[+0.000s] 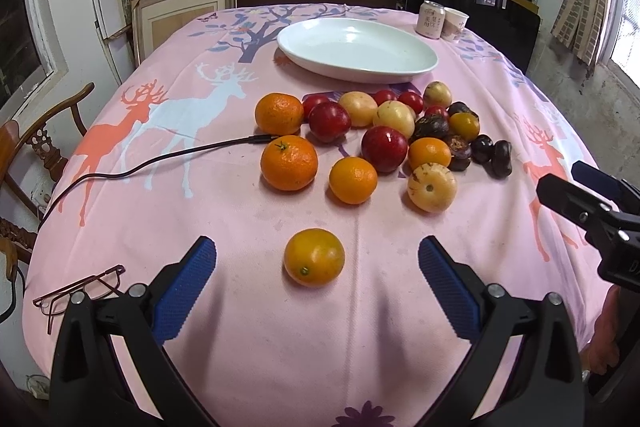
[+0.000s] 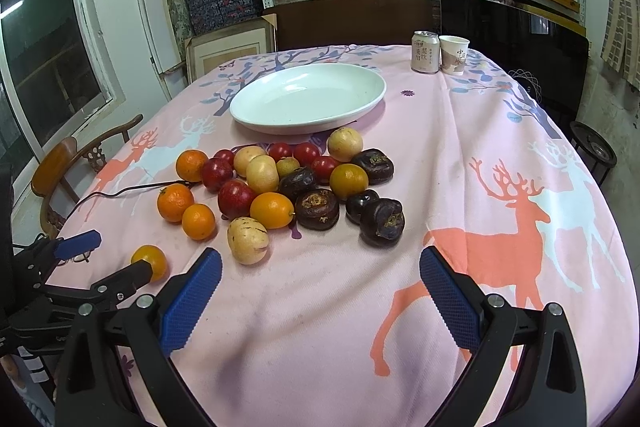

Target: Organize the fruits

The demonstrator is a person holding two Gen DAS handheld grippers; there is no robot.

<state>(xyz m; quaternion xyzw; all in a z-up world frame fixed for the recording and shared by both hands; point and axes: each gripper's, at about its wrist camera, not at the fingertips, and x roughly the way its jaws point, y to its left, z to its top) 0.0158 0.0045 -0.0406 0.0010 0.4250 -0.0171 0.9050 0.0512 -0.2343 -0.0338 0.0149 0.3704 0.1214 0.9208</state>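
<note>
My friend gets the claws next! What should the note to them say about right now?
Left claw: open, holding nothing, lined up on the lone orange nearest you.
Right claw: open, holding nothing, above bare tablecloth.
White plate: nothing in it, at the far side beyond the fruit pile.
Done: no fruit is on the plate.
Left: all of it, the oranges, red fruits, pale yellow ones and dark brown ones. The lone orange looks like the easiest first pick.
</note>
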